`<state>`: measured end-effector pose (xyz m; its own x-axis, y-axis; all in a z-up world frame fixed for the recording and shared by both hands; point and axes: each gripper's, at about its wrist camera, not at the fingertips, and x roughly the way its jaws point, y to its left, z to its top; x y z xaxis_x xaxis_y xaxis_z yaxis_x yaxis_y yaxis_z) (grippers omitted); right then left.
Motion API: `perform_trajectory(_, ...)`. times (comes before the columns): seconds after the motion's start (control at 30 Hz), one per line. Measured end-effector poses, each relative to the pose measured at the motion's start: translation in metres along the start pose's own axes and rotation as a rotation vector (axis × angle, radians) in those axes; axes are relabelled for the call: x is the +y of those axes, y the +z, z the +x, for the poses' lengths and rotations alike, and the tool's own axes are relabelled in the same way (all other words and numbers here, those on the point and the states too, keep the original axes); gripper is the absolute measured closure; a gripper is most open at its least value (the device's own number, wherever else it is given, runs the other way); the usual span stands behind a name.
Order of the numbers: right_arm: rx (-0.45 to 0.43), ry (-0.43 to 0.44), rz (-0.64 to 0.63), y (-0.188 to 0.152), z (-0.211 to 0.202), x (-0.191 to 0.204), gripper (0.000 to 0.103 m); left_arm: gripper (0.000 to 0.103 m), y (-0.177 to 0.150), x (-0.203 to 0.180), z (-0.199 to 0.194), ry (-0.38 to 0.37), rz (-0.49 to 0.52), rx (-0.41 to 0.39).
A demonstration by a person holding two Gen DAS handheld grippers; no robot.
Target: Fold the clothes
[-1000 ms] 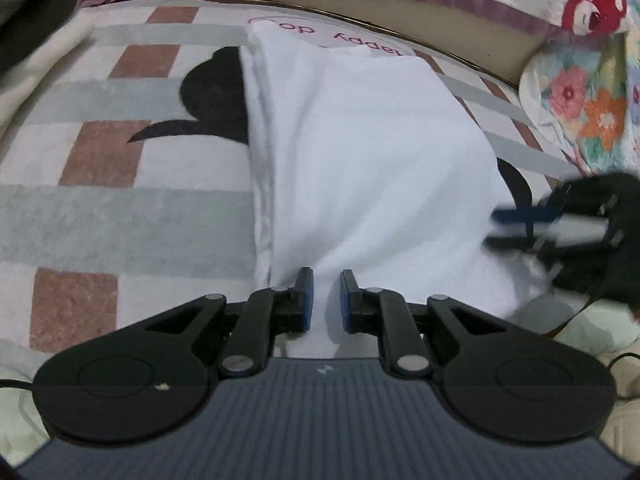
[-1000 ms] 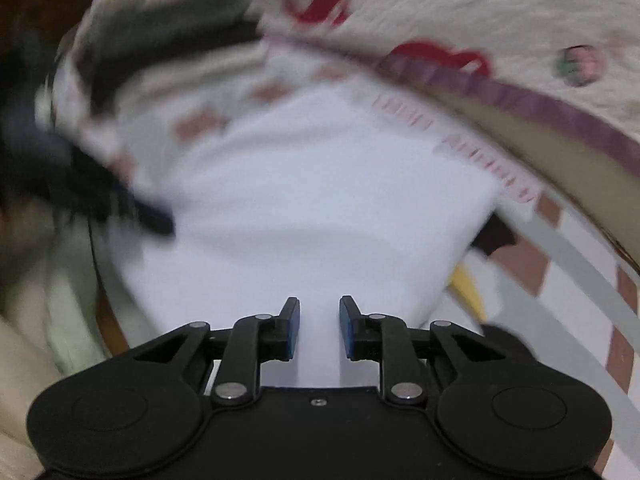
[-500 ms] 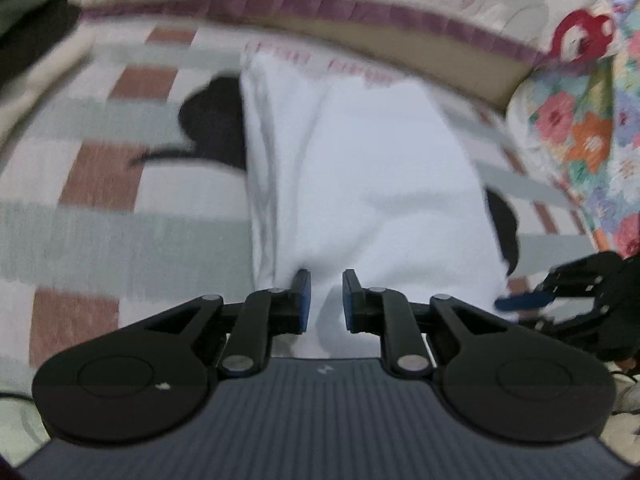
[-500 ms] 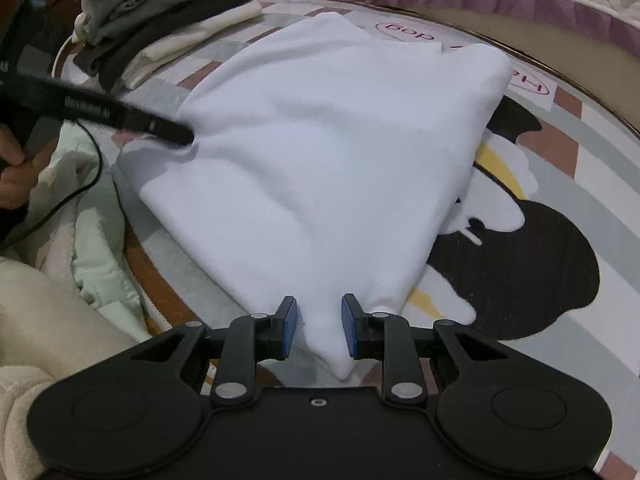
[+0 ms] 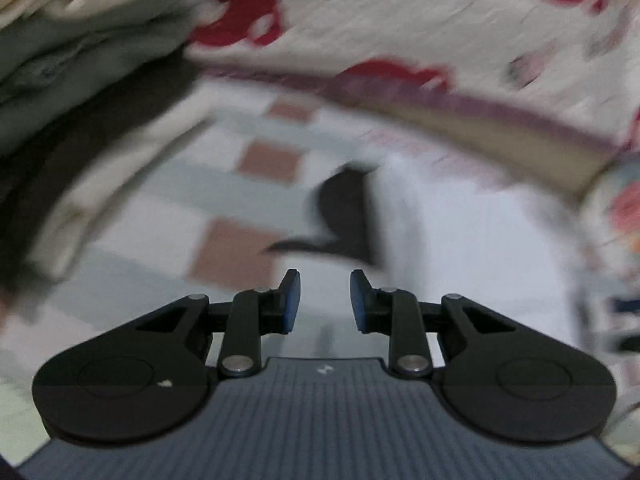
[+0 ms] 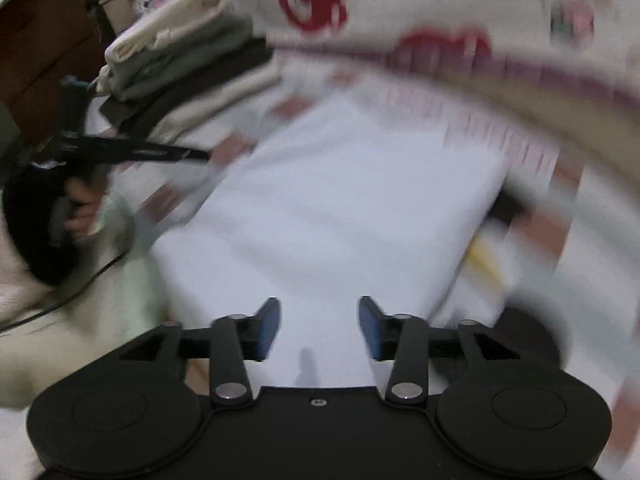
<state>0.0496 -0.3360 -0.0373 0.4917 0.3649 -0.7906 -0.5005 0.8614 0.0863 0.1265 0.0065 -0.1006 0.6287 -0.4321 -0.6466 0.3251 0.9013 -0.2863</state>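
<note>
Right gripper (image 6: 319, 328): jaws open, nothing between them, hovering at the near edge of one folded white garment (image 6: 340, 216). Left gripper (image 5: 325, 296): jaws open, empty, over the mat (image 5: 168, 280) just left of the garment (image 5: 460, 240). Surface is one round checked mat, pink and grey squares with a black cartoon print (image 5: 344, 220). Far left: one stack of folded clothes (image 6: 180, 64), count of pieces unclear from blur. Far side: one cream quilt (image 6: 440, 4) with red prints. Wooden furniture (image 6: 36, 40) far left.
</note>
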Motion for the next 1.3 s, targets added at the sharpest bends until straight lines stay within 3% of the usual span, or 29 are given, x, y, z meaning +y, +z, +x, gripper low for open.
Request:
perform_trajectory(0.1, -0.034, -0.097, -0.118, 0.022, 0.021, -0.009, 0.050, 0.075, 0.008, -0.034, 0.004, -0.177, 0.078, -0.006)
perform_trajectory(0.17, -0.049, -0.123, -0.170, 0.032, 0.040, -0.016, 0.050, 0.075, 0.015, -0.061, 0.020, -0.252, 0.172, 0.032)
perform_trajectory(0.27, -0.018, -0.065, -0.156, 0.048, 0.074, -0.032, 0.050, 0.078, 0.024, -0.085, 0.070, -0.208, 0.277, 0.131)
perform_trajectory(0.33, 0.016, -0.034, -0.102, 0.054, 0.097, -0.046, 0.050, 0.078, 0.028, -0.086, 0.101, -0.125, 0.336, 0.147)
perform_trajectory(0.4, 0.009, -0.040, -0.036, 0.058, 0.112, -0.065, 0.048, 0.085, 0.033, -0.076, 0.128, -0.035, 0.335, 0.159)
perform_trajectory(0.53, 0.004, -0.109, 0.066, 0.057, 0.129, -0.102, 0.049, 0.090, 0.046, -0.048, 0.147, 0.031, 0.267, 0.105)
perform_trajectory(0.6, -0.008, -0.128, 0.125, 0.053, 0.133, -0.121, 0.049, 0.090, 0.047, -0.043, 0.151, 0.079, 0.292, 0.098)
perform_trajectory(0.63, -0.018, -0.125, 0.152, 0.051, 0.132, -0.129, 0.051, 0.088, 0.048, -0.042, 0.152, 0.105, 0.310, 0.094)
perform_trajectory(0.67, -0.022, -0.139, 0.167, 0.051, 0.132, -0.135, 0.051, 0.079, 0.048, -0.040, 0.152, 0.127, 0.322, 0.090)
perform_trajectory(0.77, -0.020, -0.226, 0.193, 0.051, 0.130, -0.147, 0.047, 0.076, 0.056, -0.023, 0.140, 0.112, 0.228, 0.083)
perform_trajectory(0.87, -0.062, -0.242, 0.306, 0.045, 0.117, -0.161, 0.046, 0.075, 0.061, -0.008, 0.116, 0.001, 0.038, 0.071)
perform_trajectory(0.93, -0.084, -0.166, 0.398, 0.035, 0.109, -0.169, 0.046, 0.074, 0.058, 0.001, 0.096, -0.088, -0.097, 0.067)
perform_trajectory(1.0, -0.085, -0.042, 0.495, 0.021, 0.104, -0.178, 0.045, 0.058, 0.049, 0.010, 0.073, -0.123, -0.204, 0.037)
perform_trajectory(1.07, -0.096, 0.068, 0.639, 0.002, 0.100, -0.184, 0.044, 0.056, 0.040, 0.018, 0.051, -0.156, -0.300, 0.016)
perform_trajectory(1.2, -0.123, 0.260, 0.888, -0.032, 0.096, -0.187, 0.042, 0.056, 0.019, 0.015, 0.045, -0.134, -0.271, 0.148)
perform_trajectory(1.23, -0.121, 0.289, 0.911, -0.037, 0.096, -0.182, 0.041, 0.056, 0.011, 0.014, 0.046, -0.126, -0.262, 0.169)
perform_trajectory(1.3, -0.072, 0.266, 0.841, -0.037, 0.102, -0.166, 0.037, 0.056, -0.002, 0.016, 0.052, -0.129, -0.263, 0.204)
